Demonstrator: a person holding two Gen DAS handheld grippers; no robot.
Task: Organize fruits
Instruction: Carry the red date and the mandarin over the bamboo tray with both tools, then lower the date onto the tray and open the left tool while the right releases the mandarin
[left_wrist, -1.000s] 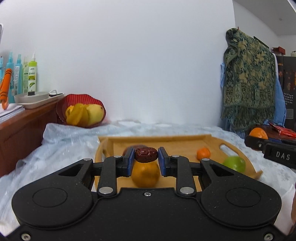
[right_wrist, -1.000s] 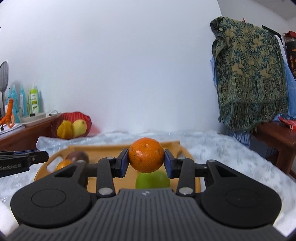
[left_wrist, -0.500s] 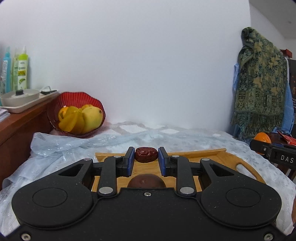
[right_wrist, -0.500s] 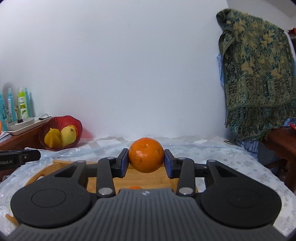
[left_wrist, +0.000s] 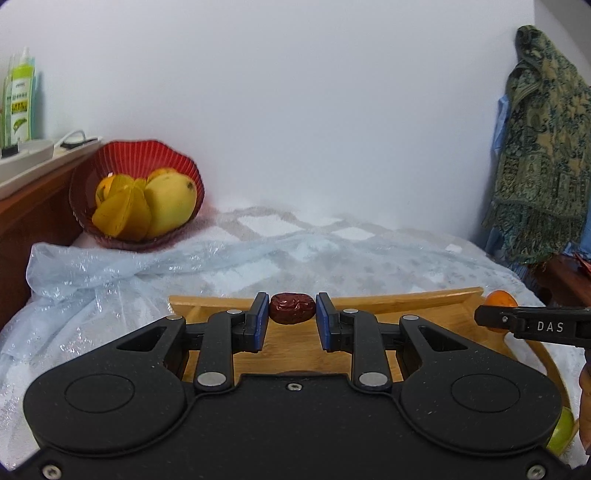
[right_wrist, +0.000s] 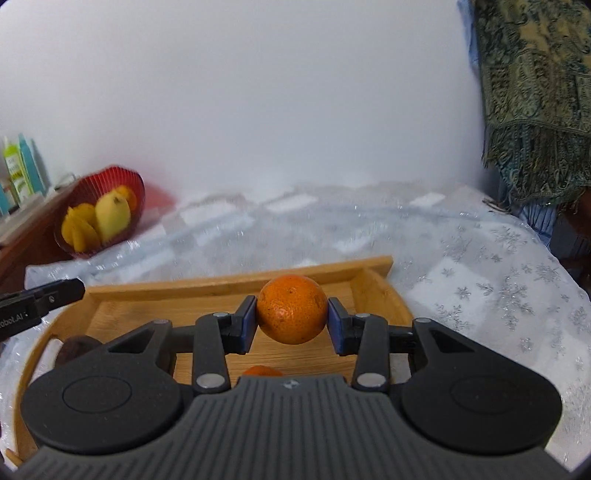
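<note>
My left gripper (left_wrist: 291, 314) is shut on a dark red date (left_wrist: 291, 313) and holds it above the wooden tray (left_wrist: 424, 297). My right gripper (right_wrist: 291, 314) is shut on an orange tangerine (right_wrist: 291, 314) above the same tray (right_wrist: 229, 286). The red fruit bowl (left_wrist: 138, 192) with a mango and yellow starfruit stands at the back left; it also shows in the right wrist view (right_wrist: 99, 218). A small orange fruit (right_wrist: 261, 370) and a dark fruit (right_wrist: 75, 349) lie on the tray below. A green fruit (left_wrist: 561, 430) shows at the lower right.
A wooden cabinet (left_wrist: 22, 221) with bottles (left_wrist: 20, 107) stands at the left. A patterned green cloth (left_wrist: 539, 155) hangs at the right. A shiny white cloth (left_wrist: 332, 251) covers the table. The right gripper's side (left_wrist: 535, 325) shows at the left view's right edge.
Both grippers have moved forward and toward the back left with their fruits held. The red bowl looks larger and nearer. The right view tilted down over the tray.
</note>
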